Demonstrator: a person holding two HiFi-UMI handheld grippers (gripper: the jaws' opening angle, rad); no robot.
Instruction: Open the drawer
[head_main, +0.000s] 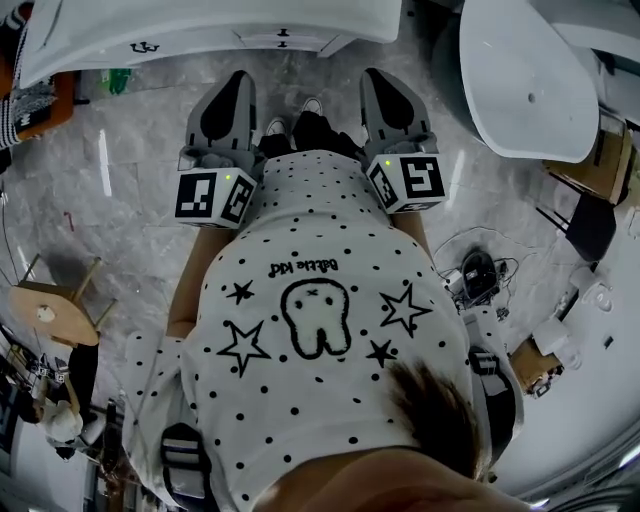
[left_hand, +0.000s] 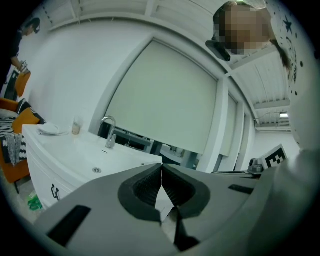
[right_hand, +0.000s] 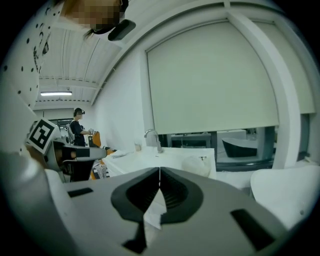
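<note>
- Your left gripper (left_hand: 162, 170) is clenched: its dark ribbed pads meet at the tip and nothing is between them.
- Your right gripper (right_hand: 159, 172) is clenched the same way, pads together and empty.
- In the head view you hold both in front of your body, side by side, left gripper (head_main: 238, 85) and right gripper (head_main: 380, 80) pointing ahead, with your shoes between them on the marble floor (head_main: 130, 200).
- The drawer (head_main: 283, 40) is in the front of the white vanity (head_main: 200, 20) ahead of you, shown by its small dark handles. It is shut, and neither gripper touches it.
- In the left gripper view the vanity top (left_hand: 75, 150) carries a tap (left_hand: 109, 132) and a small cup (left_hand: 76, 126), with a pale window blind (left_hand: 170, 100) behind.
- A white tub (head_main: 530, 75) stands at your right.
- Another person (right_hand: 78, 125) stands far off in the right gripper view.
</note>
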